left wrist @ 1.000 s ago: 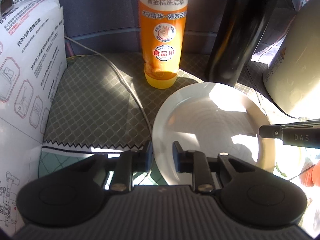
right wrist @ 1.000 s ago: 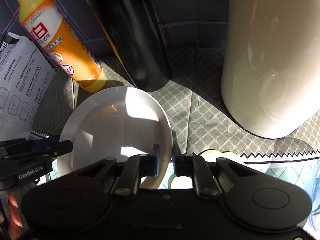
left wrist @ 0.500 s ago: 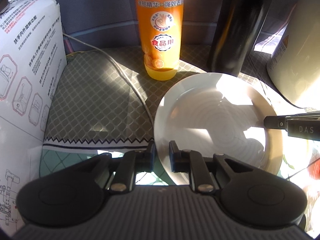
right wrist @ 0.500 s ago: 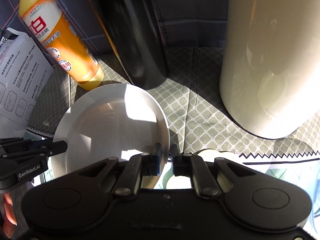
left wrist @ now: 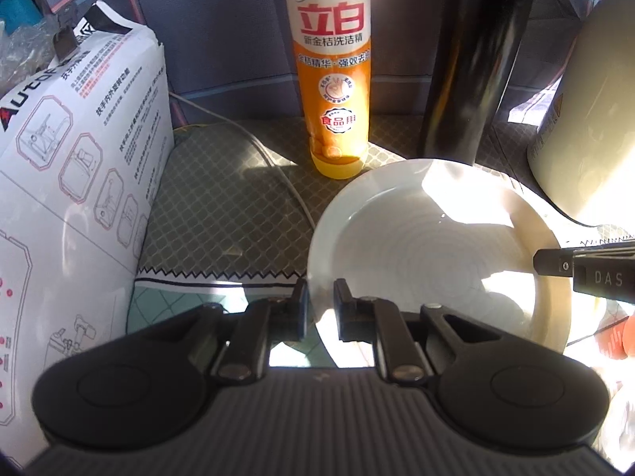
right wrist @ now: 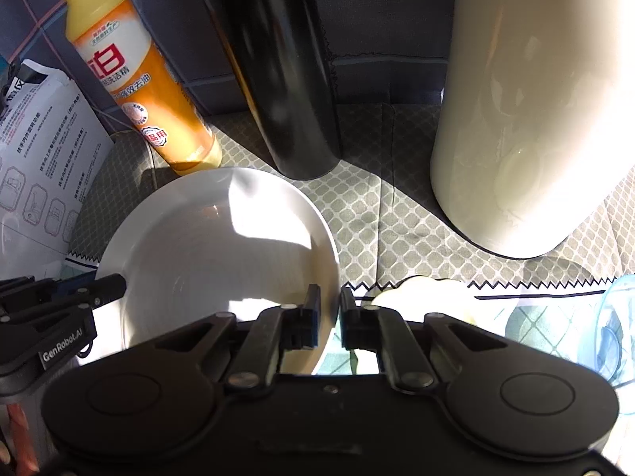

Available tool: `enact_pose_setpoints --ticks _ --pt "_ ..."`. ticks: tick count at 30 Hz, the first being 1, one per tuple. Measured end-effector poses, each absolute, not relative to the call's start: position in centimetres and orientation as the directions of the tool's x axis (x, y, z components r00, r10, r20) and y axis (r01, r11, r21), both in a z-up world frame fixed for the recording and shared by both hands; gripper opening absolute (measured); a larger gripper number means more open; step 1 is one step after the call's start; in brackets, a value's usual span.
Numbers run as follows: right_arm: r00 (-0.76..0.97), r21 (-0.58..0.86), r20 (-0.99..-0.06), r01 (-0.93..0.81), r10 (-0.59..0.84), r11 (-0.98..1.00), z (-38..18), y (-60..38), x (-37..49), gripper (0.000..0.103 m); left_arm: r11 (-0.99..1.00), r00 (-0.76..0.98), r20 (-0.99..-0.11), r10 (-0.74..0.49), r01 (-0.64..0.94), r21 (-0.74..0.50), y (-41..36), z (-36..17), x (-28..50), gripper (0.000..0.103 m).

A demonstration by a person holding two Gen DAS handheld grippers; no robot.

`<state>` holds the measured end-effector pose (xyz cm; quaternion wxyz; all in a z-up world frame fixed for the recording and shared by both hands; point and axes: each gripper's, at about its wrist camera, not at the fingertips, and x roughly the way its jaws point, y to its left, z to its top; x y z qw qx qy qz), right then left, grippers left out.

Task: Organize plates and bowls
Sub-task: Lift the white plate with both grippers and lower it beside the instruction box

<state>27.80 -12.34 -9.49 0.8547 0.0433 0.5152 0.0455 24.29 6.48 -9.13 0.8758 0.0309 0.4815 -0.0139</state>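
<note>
A white plate (left wrist: 432,246) is held level above the patterned mat between both grippers. My left gripper (left wrist: 320,301) is shut on its left rim. My right gripper (right wrist: 330,309) is shut on its right rim, and the plate also shows in the right wrist view (right wrist: 214,246). The right gripper's tip shows in the left wrist view (left wrist: 555,263), and the left gripper's tip in the right wrist view (right wrist: 107,287). A pale scalloped dish (right wrist: 428,293) lies below the right gripper, partly hidden.
An orange detergent bottle (left wrist: 331,79), a black flask (left wrist: 472,59) and a cream jug (right wrist: 539,111) stand just behind the plate. A white printed box (left wrist: 67,182) stands at the left. A white cable (left wrist: 278,174) crosses the mat. A clear blue bowl (right wrist: 619,329) sits at the right.
Both grippers have lifted the plate and drawn it back a little from the bottle and flask. Both stay shut on its rim.
</note>
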Motion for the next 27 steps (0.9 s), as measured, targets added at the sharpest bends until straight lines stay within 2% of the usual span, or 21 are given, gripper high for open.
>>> enact_pose_setpoints --ticks 13,27 --pt "0.452 0.164 -0.873 -0.08 0.182 0.983 -4.5 -11.5 18.4 0.01 0.998 0.554 -0.833 0.011 0.05 0.046 8.4 -4.9 14.4 0.012" --pt "0.359 0.211 -0.896 -0.174 0.262 0.962 -5.4 -8.3 7.7 0.01 1.0 0.54 -0.842 0.017 -0.002 0.019 12.3 -6.2 1.6 0.013"
